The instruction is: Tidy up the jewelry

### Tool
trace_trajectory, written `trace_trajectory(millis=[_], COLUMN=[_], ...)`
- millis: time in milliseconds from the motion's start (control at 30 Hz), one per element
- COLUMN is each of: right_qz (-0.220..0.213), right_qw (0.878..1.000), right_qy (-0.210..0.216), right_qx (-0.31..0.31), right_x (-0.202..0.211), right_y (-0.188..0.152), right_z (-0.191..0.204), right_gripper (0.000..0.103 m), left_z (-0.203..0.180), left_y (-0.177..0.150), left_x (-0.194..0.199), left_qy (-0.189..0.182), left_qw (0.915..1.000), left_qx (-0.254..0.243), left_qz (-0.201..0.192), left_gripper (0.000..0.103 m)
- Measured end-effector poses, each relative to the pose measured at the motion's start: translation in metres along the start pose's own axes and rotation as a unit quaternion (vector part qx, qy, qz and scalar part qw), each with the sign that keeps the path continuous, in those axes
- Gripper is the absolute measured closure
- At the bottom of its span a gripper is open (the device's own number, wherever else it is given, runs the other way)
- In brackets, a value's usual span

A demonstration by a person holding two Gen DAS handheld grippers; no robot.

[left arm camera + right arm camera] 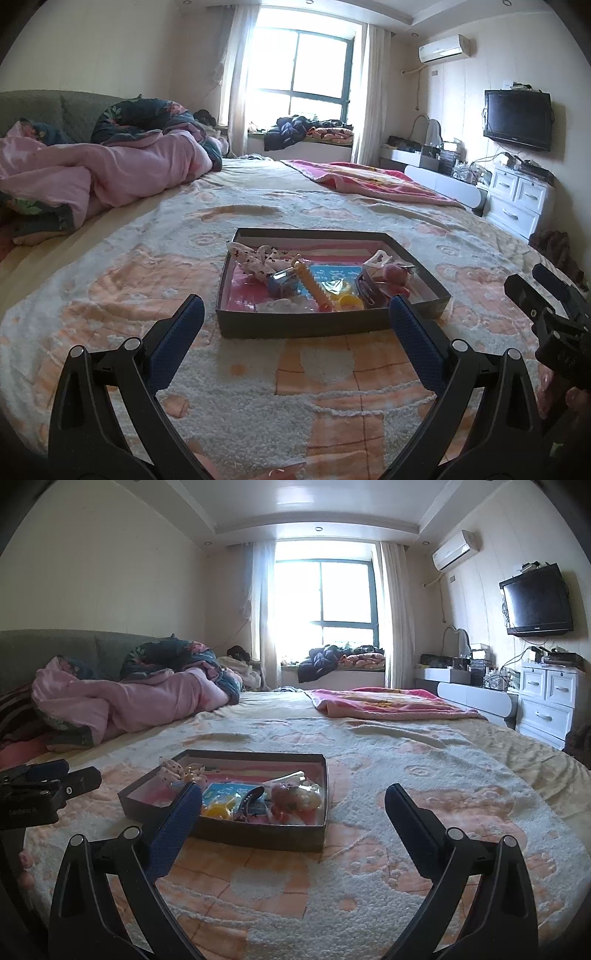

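Observation:
A shallow dark cardboard box (pixel 332 326) (pixel 258 834) lies on the patterned bedspread. It holds a spotted fabric scrunchie (pixel 258 256), an orange comb clip (pixel 314 288), a yellow ring (pixel 351 303) (pixel 218 808), a dark hair clip (pixel 365 291) (pixel 251 797), a blue card (pixel 334 275) and pink pieces (pixel 395 275) (pixel 291 797). My left gripper (pixel 295 301) hovers open just before the box's near wall, with nothing between its fingers. My right gripper (pixel 293 788) is open and empty, to the right of the box, and its left finger overlaps the box's near corner.
The cream and orange bedspread (pixel 332 387) stretches all round the box. A bunched pink quilt (pixel 110 166) lies at the back left and a pink blanket (pixel 369 177) at the back right. White drawers (pixel 550 701) and a wall television (pixel 535 602) stand beyond the bed's right edge.

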State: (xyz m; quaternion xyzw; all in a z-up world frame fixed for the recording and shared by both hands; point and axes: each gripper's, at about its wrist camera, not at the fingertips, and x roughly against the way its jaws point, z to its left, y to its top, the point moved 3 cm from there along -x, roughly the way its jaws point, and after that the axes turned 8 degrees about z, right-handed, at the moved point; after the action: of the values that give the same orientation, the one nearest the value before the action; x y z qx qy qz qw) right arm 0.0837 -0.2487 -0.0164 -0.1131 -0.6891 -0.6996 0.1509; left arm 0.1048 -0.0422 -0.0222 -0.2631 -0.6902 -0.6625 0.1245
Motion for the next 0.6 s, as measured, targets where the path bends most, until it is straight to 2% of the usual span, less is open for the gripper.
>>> trace_trajectory(millis=[600], right_qz=[-0.001], right_qw=[1.0], right_qy=[0.001], right_qx=[0.003], right_x=[-0.0013], right_y=[-0.0001], right_z=[0.0021], right_gripper=[0.007], left_z=[-0.0004], left_y=[0.0006], left_x=[0.0001], left_qy=[-0.002], left_qw=[1.0], left_qx=[-0.002], left_qz=[0.0], left_gripper=[0.011])
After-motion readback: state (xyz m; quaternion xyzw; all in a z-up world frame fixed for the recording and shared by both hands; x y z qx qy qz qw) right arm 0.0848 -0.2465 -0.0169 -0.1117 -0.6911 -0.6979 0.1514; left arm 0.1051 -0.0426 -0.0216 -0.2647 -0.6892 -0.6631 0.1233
